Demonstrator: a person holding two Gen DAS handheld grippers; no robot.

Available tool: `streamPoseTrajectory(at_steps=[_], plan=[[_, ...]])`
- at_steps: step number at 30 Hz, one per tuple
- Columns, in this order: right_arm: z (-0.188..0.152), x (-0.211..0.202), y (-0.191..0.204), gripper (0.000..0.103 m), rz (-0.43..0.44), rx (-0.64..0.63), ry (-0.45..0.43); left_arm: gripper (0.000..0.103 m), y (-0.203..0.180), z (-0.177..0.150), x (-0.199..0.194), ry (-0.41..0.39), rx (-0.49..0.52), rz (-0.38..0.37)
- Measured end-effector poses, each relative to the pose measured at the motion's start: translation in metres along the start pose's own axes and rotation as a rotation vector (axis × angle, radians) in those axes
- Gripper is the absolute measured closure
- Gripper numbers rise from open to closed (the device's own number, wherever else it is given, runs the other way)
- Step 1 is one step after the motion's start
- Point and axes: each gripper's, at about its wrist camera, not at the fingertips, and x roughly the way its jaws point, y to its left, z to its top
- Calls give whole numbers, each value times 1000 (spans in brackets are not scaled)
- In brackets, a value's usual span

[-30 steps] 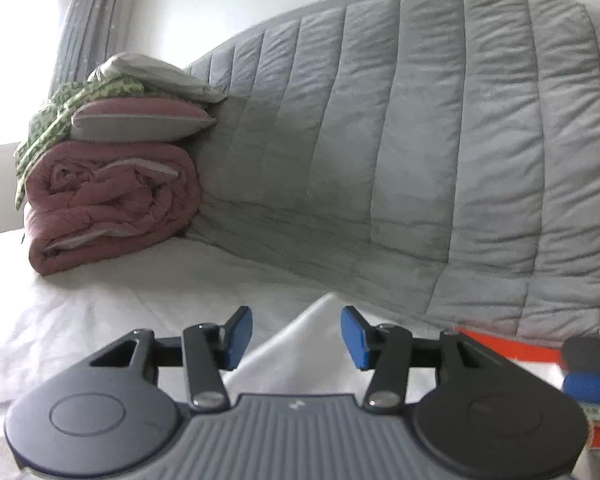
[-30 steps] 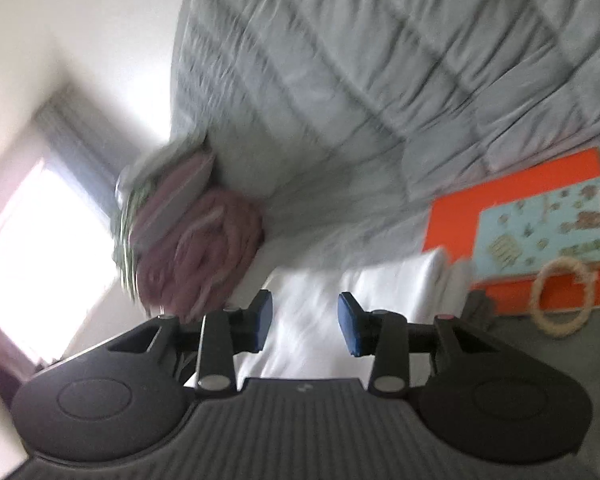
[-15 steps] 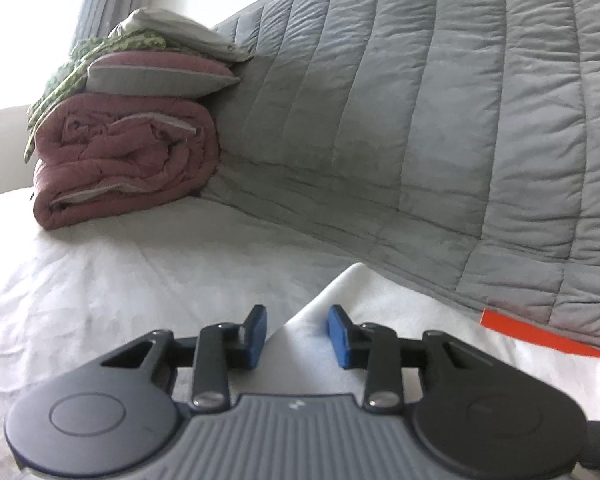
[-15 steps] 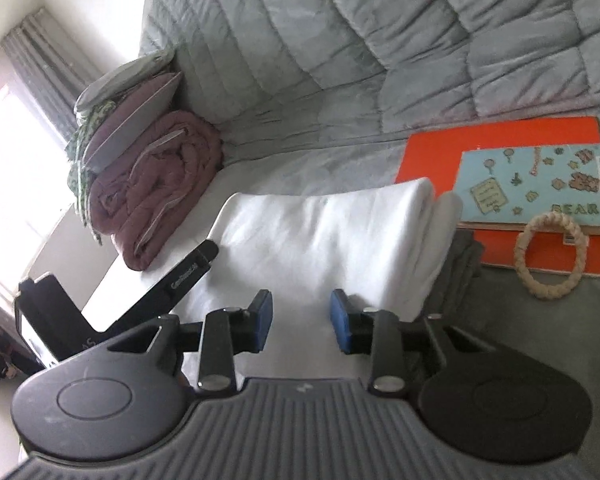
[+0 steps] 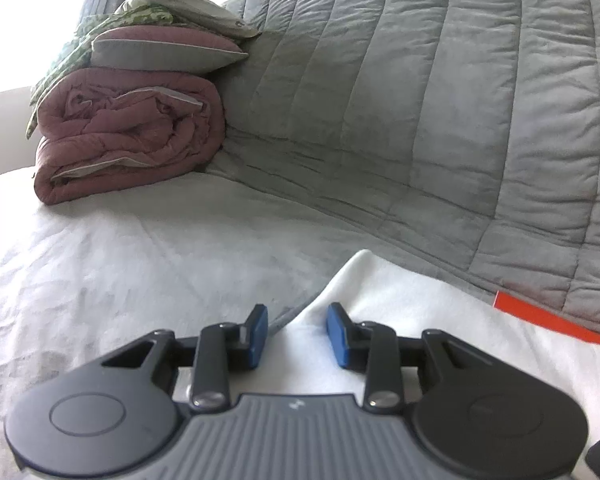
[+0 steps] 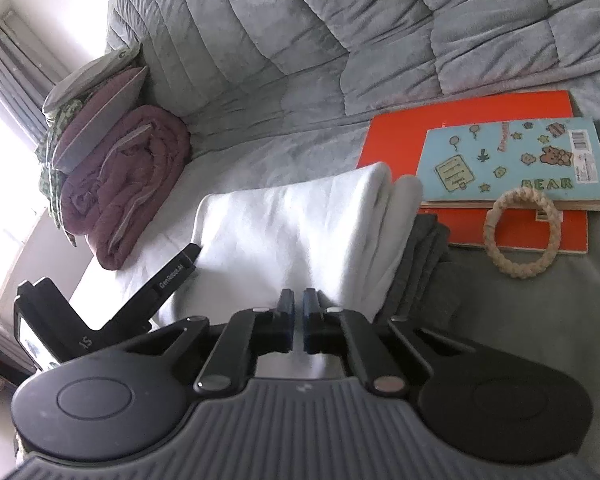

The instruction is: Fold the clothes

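Note:
A white folded garment (image 6: 300,224) lies on the bed, with a dark grey folded garment (image 6: 424,256) against its right side. My right gripper (image 6: 296,320) sits at the white garment's near edge, jaws almost together, apparently pinching the cloth. My left gripper (image 5: 296,334) is open, its blue pads either side of the white garment's left corner (image 5: 340,280), not closed on it. The left gripper's body also shows in the right wrist view (image 6: 100,312) at the garment's left edge.
A rolled pink quilt with pillows stacked on it (image 5: 128,136) stands at the far left. A grey quilted cover (image 5: 420,120) rises behind. An orange board (image 6: 460,148), a blue "BEAR" book (image 6: 512,164) and a braided ring (image 6: 520,232) lie to the right.
My right gripper's jaws have closed from open onto the white garment's near edge. My left gripper has opened a little wider at the corner.

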Motion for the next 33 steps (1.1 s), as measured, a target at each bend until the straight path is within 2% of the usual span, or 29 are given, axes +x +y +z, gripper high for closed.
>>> streamPoseTrajectory(at_steps=[9, 11, 15, 18, 21, 23, 24, 26, 30, 31, 33], plan=[[-3, -1, 1, 103, -35, 8, -9, 70, -4, 2, 3, 15, 30, 15], [-6, -5, 9, 103, -41, -32, -29, 70, 0, 6, 2, 20, 16, 1], [-7, -8, 15, 89, -27, -66, -43, 66, 10, 17, 0, 46, -38, -37], [-3, -9, 12, 89, -12, -49, -40, 65, 16, 26, -5, 32, -62, -42], [0, -14, 6, 88, 8, 0, -66, 67, 12, 34, -12, -1, -35, -41], [5, -18, 0, 84, 20, 40, -101, 67, 5, 37, -15, -19, 11, -64], [8, -19, -3, 78, 24, 57, -113, 67, 1, 39, -16, -27, 37, -77], [15, -17, -13, 75, 48, 107, -121, 68, -7, 43, -18, -44, 87, -104], [26, -15, -23, 75, 60, 157, -153, 81, -18, 40, -7, -1, 136, -151], [28, -13, -23, 74, 65, 154, -153, 86, -20, 38, -2, 20, 148, -144], [31, -10, -22, 73, 75, 144, -144, 87, -21, 32, 6, 47, 170, -124]])
